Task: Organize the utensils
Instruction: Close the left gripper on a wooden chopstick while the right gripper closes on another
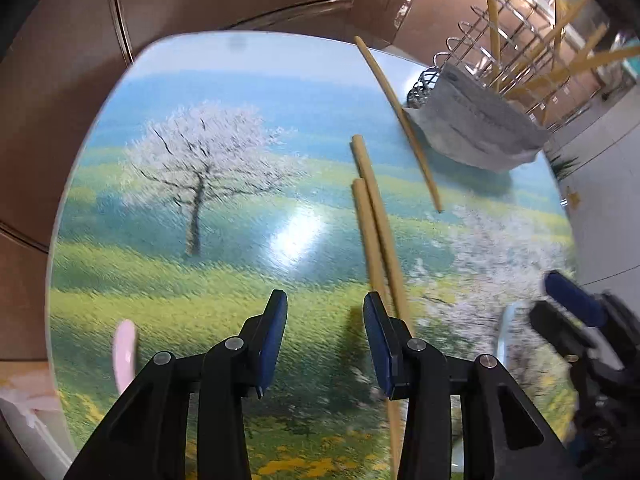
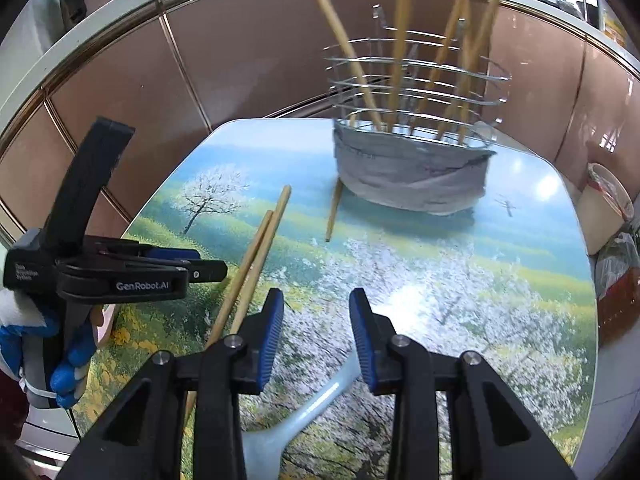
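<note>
Glossy print: your bench (image 2: pixel 460 280) carries a painted meadow with blossoming trees, blue sky toward 12 o'clock, rounded corners and a pale rim.
Room: pinkish-brown panels with thin metal seams curve behind the bench; a bagged bin (image 2: pixel 612 208) stands off the edge at 3 o'clock in the right wrist view.
Holder: the wire basket (image 2: pixel 416 80) sits at 12 o'clock from your right hand, thin chrome rings, its base wrapped in grey cloth (image 2: pixel 412 176); several wooden chopsticks stand slanted inside.
Loose sticks: a chopstick pair (image 1: pixel 376 232) lies side by side on the bench, round pale wood, running from 12 to 6 o'clock just right of your left tongs (image 1: pixel 325 340); a single chopstick (image 1: pixel 400 120) lies beside the basket's wrap.
Spoons: a pale blue spoon (image 2: pixel 304 412), smooth, lies beneath your right tongs (image 2: pixel 316 344); a pink spoon (image 1: pixel 124 352) shows at 8 o'clock in the left view.
Left tongs: parted, nothing between the ribbed blue pads.
Right tongs: parted, hanging above the blue spoon's handle; contact cannot be told.
Glove: blue and white, on your left hand (image 2: pixel 60 364).
</note>
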### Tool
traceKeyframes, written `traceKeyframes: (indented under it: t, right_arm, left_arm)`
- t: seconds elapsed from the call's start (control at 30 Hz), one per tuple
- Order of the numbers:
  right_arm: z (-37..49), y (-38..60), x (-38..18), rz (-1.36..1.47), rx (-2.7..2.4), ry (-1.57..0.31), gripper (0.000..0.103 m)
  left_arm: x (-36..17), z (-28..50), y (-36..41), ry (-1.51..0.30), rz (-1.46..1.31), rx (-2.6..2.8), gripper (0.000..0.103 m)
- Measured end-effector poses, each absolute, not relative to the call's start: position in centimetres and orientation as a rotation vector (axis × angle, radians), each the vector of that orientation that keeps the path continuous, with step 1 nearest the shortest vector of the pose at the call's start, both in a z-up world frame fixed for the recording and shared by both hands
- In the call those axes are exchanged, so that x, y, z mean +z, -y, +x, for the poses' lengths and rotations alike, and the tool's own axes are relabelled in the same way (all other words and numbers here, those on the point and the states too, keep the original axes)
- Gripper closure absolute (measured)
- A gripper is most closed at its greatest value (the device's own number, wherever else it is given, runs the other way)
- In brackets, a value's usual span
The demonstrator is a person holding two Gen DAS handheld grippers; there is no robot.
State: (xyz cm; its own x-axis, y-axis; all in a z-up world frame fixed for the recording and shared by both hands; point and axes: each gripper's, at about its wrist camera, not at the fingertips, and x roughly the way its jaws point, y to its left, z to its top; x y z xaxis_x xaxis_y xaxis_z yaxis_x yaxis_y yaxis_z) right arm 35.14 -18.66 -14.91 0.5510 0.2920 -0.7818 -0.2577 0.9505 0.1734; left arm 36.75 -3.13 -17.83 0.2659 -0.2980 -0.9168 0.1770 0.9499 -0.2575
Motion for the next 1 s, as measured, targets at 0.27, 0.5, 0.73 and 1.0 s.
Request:
traceKeyframes:
  t: [0.27,0.5,0.73,1.0]
  right_arm:
    - [35.2,19.4,-15.3,0.055,0.310,-0.939,0.071]
    - [34.8,20.5,-15.2,0.081,0.297,-0.941,0.070]
    - [34.7,20.3,-15.2,0.082,0.302,-0.943,0.071]
    - [34.6,19.6,-15.2,0.070,0.306,-0.938,0.071]
  left_arm:
    - [-17.8,36.3,3.3,-1.273,-0.164,-0.419,0.063]
    - [-17.9,35.9,5.3,-1.279,-0.081,-0.408,0.060]
    - [-17.9,35.0,7.1,-1.273,0.028,-0.376,0.060]
    - [-18.0,35.5,7.4,-1.245,0.113,-0.306,0.057]
